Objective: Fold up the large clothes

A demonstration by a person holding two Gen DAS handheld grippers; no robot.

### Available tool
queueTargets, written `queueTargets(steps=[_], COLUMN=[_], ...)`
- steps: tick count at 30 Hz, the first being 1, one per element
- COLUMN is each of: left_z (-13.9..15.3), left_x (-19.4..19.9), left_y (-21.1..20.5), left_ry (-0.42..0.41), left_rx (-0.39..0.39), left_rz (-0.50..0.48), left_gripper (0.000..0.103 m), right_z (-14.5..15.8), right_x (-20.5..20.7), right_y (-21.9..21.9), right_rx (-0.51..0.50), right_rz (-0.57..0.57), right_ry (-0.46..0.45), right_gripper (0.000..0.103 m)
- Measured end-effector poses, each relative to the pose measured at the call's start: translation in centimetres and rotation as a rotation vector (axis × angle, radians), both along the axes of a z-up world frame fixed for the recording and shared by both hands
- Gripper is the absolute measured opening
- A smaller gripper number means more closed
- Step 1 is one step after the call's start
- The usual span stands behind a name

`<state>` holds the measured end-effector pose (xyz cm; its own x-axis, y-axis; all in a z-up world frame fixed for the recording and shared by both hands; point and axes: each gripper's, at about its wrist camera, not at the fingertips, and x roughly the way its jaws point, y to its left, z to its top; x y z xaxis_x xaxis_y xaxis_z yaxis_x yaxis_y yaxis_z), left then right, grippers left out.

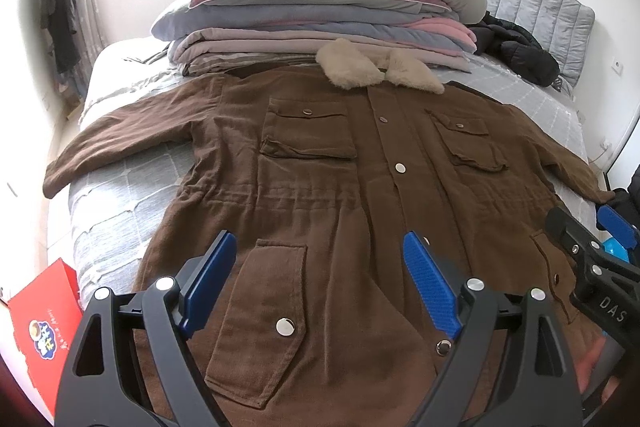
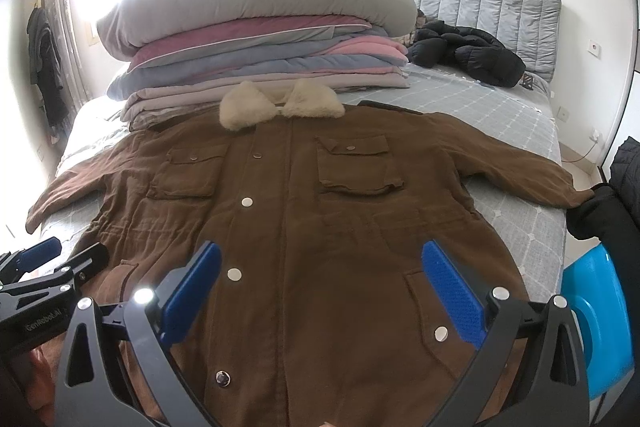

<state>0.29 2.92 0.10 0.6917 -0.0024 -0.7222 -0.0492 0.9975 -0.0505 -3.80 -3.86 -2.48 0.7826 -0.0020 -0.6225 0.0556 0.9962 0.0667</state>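
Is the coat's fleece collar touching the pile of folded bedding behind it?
Touching. In the right wrist view the fleece collar lies against the bottom layer of the folded bedding, with no bed sheet visible between them; the left wrist view shows the same overlap.

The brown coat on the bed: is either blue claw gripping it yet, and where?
No. The left gripper and right gripper both hang open above the brown coat, holding nothing.

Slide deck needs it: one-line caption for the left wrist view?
Open left gripper hovers over a brown coat spread flat on the bed.
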Motion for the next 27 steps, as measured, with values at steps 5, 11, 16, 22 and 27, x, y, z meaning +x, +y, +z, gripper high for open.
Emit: queueTargets(steps=[5,11,16,22,27], left_z=[-0.04,-0.12,-0.35,-0.56,-0.70], left_x=[0.02,0.05,0.04,0.16,0.23], left_y=[0.25,0.39,0.37,0.63,0.70], left_ry=[0.002,0.004,0.011,0.017,0.019], left_rx=[-0.003,-0.002,0.000,-0.003,-0.002], left_rz=[0.004,0.004,0.005,0.013,0.017], left_gripper=[0.084,0.086,0.087,0.087,0.087], right_z=[0.00,-0.05,-0.05,-0.25,-0.39], right_x=[0.02,0.02,-0.01,0.13,0.22], right_y=[0.12,0.23,0.24,0.11,-0.11], right_rx=[-0.002,-0.004,-0.003,-0.009,-0.011], right_rz=[0.001,0.003,0.000,-0.004,-0.008], right_ry=[0.001,0.003,0.004,0.008,0.010], right_gripper=[0.097,0.097,0.097,0.097,0.097])
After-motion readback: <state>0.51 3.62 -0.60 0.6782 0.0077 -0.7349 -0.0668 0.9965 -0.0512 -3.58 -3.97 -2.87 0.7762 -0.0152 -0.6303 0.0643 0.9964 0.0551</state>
